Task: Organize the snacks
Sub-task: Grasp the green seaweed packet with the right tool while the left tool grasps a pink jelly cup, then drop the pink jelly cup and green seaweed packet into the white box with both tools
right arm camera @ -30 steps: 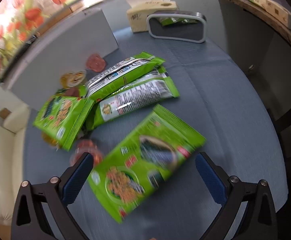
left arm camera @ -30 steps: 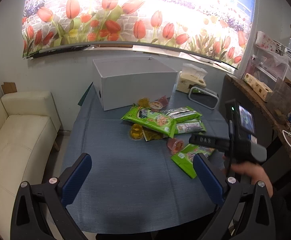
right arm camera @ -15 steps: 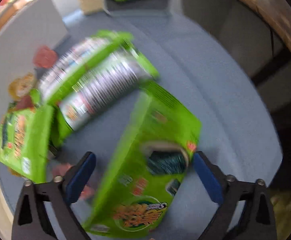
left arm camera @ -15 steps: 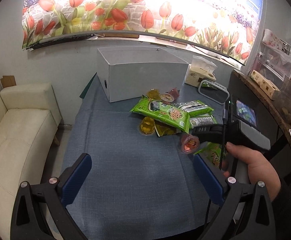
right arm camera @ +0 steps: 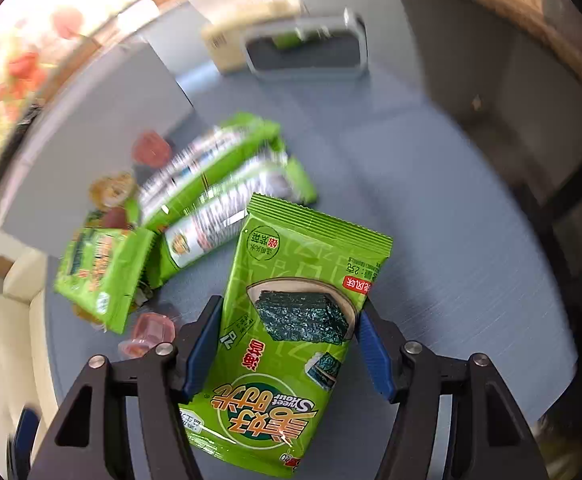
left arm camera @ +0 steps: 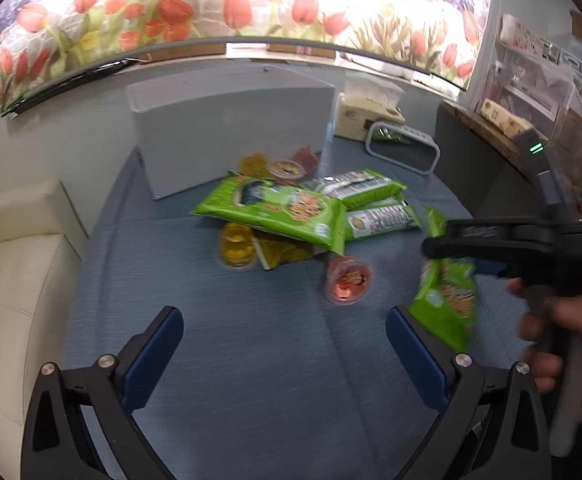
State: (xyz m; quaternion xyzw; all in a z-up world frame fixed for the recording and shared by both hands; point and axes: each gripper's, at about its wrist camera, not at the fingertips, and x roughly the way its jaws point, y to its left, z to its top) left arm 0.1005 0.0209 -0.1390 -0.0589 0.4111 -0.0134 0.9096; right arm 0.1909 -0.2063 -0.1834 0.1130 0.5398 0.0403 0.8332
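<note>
Blue counter [left arm camera: 251,360] held snack pile mid-frame. Right claw [right arm camera: 287,344] had just been closing, pinched green seaweed pkt [right arm camera: 291,320], lifted, lower center. Left claw [left arm camera: 287,344] spread, empty.

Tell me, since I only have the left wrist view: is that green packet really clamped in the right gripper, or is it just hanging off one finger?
Observer: It is clamped. In the right wrist view the right gripper has just been closing, and its blue pads press on both long edges of the green seaweed packet.
Operator: Which face is up?
Observer: The printed front, with the seaweed picture, faces the right camera. The crimped end points away from the gripper.
Operator: Is it gripped near an end?
Observer: No, it is held at about mid-length. Part of the packet runs back past the pads toward the camera.
</note>
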